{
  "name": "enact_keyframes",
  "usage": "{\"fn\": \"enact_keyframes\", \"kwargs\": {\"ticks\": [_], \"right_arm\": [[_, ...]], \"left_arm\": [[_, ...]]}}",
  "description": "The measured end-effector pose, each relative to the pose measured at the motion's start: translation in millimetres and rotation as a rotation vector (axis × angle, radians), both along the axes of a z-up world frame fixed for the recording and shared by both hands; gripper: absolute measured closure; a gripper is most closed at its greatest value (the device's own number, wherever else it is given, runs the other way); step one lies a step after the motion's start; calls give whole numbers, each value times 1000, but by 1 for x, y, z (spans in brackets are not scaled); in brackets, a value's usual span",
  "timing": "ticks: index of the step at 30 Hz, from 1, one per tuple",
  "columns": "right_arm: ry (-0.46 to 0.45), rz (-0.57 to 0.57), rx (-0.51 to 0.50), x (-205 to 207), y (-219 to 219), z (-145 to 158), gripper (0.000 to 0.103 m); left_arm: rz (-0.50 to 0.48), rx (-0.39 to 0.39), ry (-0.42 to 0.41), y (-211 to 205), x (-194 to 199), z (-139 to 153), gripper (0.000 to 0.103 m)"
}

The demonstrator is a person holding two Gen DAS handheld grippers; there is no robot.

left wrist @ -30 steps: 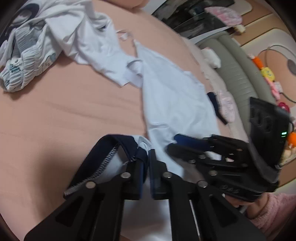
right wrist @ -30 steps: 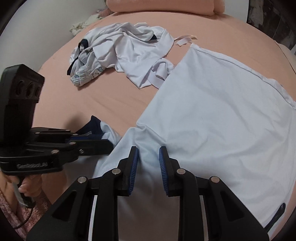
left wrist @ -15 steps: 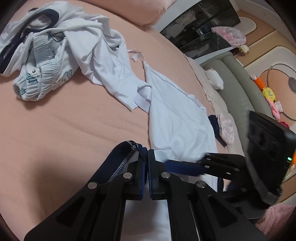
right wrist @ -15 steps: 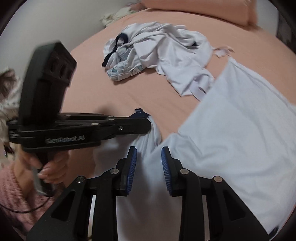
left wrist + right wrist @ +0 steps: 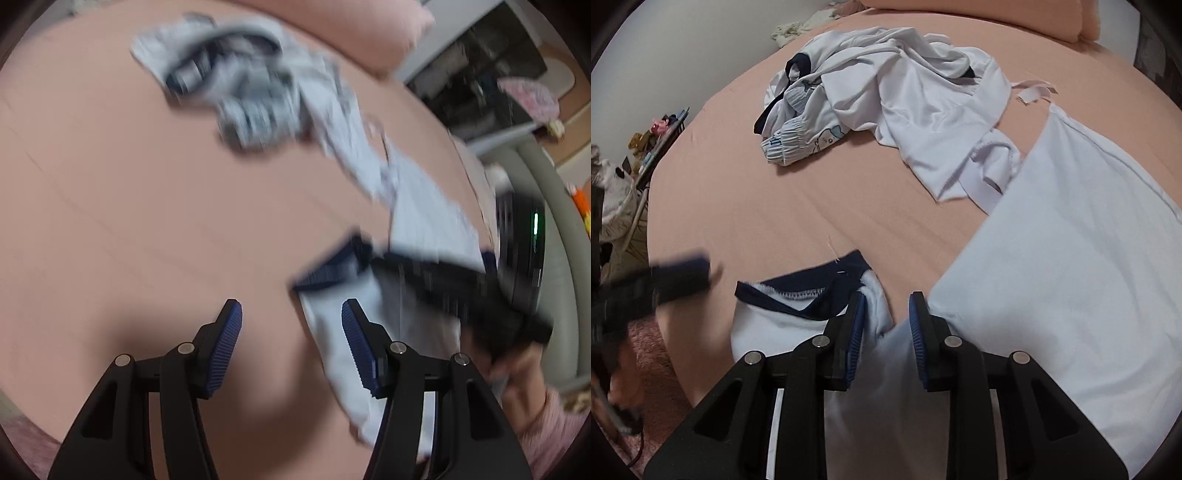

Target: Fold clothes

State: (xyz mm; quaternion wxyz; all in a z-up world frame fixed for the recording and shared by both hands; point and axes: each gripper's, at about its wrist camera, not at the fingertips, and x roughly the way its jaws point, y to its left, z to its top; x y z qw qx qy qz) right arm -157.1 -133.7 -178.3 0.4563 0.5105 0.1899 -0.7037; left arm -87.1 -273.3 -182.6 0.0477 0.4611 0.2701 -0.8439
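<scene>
A pale white shirt (image 5: 1071,277) lies spread on the pink bed (image 5: 757,221). Its navy-cuffed sleeve (image 5: 812,291) rests flat near the bed's front edge. My right gripper (image 5: 886,328) stands open just over the shirt where the sleeve joins the body, with cloth below the gap. The left wrist view is blurred: my left gripper (image 5: 291,332) is open over bare bed, with the sleeve (image 5: 332,269) just to the right of its right finger. The left gripper (image 5: 679,273) shows as a dark blur left of the sleeve. The right gripper (image 5: 461,288) lies across the shirt.
A heap of white and patterned clothes (image 5: 886,92) sits at the back of the bed, with a pink pillow (image 5: 1052,18) behind it. A grey sofa (image 5: 554,221) runs past the bed's right side. A hand in a pink sleeve (image 5: 524,391) holds the right gripper.
My left gripper has let go of the navy-cuffed sleeve, opened wide and swung away to the left. The sleeve now lies on the bed. The right gripper stays open over the shirt.
</scene>
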Motion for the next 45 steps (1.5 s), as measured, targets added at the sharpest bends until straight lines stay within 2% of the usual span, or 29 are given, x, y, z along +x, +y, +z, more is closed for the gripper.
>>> {"fn": "enact_keyframes", "kwargs": {"ticks": [1,2,3,4,7,9,12,16,17,19,21,22,23,25,28,30,33,35,37,40,41,42,43,44,45], "right_arm": [[4,-4,5,-2,-2,-1,79],[3,-15,4,-2,-1,1,79],[1,-28,2,-2,1,3,79],[-1,-40,1,-3,2,6,79],[-47,2,-50,9,12,18,77],[-30,39,-24,17,8,18,77],[38,6,51,8,3,3,79],[-46,-106,-40,-18,7,-3,80],[-61,-91,-32,-20,7,-3,79],[-69,-75,-37,-21,5,-2,78],[-75,-67,-32,-23,4,-3,77],[-78,-63,-29,-25,3,-3,78],[-78,-73,-34,-25,6,2,78],[-53,-99,-44,-19,20,20,78],[36,-136,-55,2,58,56,77],[70,-157,-28,19,90,63,78],[40,-191,70,20,108,45,78],[6,-214,99,24,126,33,78],[-11,-265,37,23,155,43,78],[-43,-346,-31,11,188,62,78],[-41,-362,-34,9,194,67,78],[-22,-373,-37,6,197,72,77],[-13,-369,-48,7,202,78,77],[-12,-365,-61,6,203,82,77],[-12,-363,-74,6,205,86,77]], "left_arm": [[-8,0,-6,2,0,-2,51],[-16,0,-12,3,0,-5,65],[-24,0,-18,5,1,-7,86],[-32,0,-23,7,1,-10,95],[-56,1,-41,12,1,-17,97],[-72,1,-53,16,2,-22,99],[-56,2,-61,17,6,-22,99],[-11,66,-60,11,16,-21,98],[-6,75,-58,9,15,-21,97],[-3,95,-58,6,12,-22,92],[-18,113,-61,9,2,-26,75],[-31,115,-53,13,-2,-26,71],[-48,102,-44,16,-6,-24,72],[-57,90,-31,20,-10,-20,97],[-50,120,16,21,-9,-7,96],[-73,114,55,29,-8,9,96],[-82,132,111,53,-10,36,96],[-142,151,133,81,-21,50,96],[-209,131,111,113,-37,52,96],[-297,148,14,158,-67,22,95],[-324,158,-40,169,-72,6,91],[-349,169,-95,181,-78,-11,75],[-365,178,-114,186,-78,-17,72],[-369,184,-98,186,-74,-13,68],[-374,191,-82,185,-70,-8,59]]}}
